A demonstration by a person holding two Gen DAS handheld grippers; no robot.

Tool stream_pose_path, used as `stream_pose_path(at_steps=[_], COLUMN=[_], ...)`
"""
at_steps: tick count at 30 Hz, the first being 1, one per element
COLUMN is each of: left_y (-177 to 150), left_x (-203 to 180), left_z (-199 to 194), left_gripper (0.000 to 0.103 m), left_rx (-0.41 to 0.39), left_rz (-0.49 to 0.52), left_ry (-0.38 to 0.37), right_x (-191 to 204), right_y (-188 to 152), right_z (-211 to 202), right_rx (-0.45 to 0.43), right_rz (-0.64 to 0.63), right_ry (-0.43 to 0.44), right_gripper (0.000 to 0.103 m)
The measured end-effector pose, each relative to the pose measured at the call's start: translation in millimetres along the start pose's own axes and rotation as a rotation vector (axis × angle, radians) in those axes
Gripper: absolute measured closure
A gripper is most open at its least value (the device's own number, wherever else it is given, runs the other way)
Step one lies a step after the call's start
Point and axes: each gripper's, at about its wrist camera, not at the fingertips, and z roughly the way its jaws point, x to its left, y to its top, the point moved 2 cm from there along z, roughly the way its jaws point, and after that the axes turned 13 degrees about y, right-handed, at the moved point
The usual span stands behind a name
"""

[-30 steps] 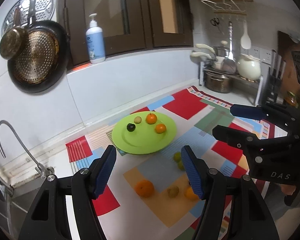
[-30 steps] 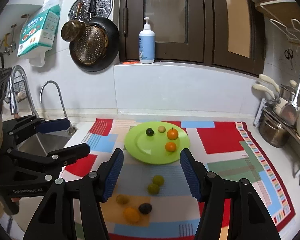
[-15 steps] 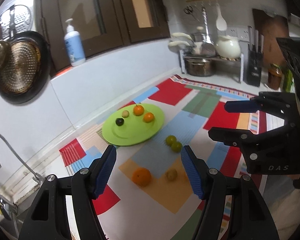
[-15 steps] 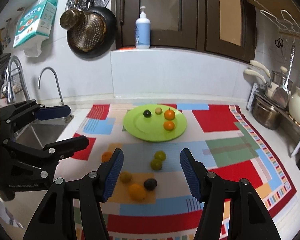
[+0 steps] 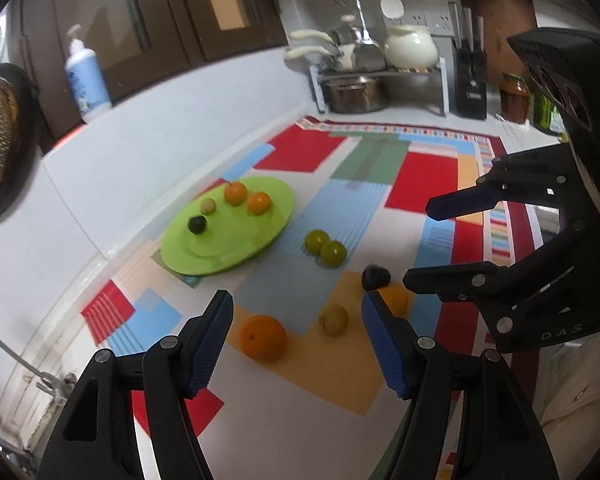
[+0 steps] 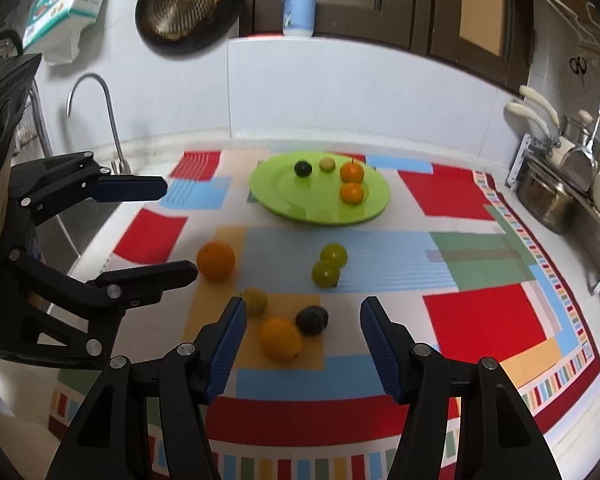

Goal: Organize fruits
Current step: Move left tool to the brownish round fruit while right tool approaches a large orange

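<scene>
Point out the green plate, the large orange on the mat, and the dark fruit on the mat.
green plate (image 6: 284, 200), right wrist view, bare front-left surface.
large orange (image 5: 262, 337), left wrist view, middle of its peel.
dark fruit on the mat (image 6: 312, 320), right wrist view, middle of its skin.

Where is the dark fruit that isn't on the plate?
In the right wrist view, the dark fruit lies on the mat's yellow patch, touching the orange fruit, low and centre.

two wrist views angled down, sharing the plate (image 5: 228, 240) (image 6: 320, 200)

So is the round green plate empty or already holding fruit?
Holding fruit: the round green plate carries two orange fruits, one dark, one small yellowish.
</scene>
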Motion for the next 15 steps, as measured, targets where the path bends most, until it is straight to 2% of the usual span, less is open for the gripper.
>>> stream_pose_path(at_steps=[5,15], left_y=[-9,-17], left_x=[-8,-20], left_z=[19,45], left_gripper=[0.038,0.055], left_rx=[0.030,0.058], left_rz=[0.046,0.125], left_ry=[-0.057,-0.143], right_x=[-1,-2], right_y=[-9,-23], right_z=[18,45], right_rx=[0.065,0.158], right_rz=[0.008,0.020], right_ry=[0.014,0.055], right_gripper=[0.043,0.052])
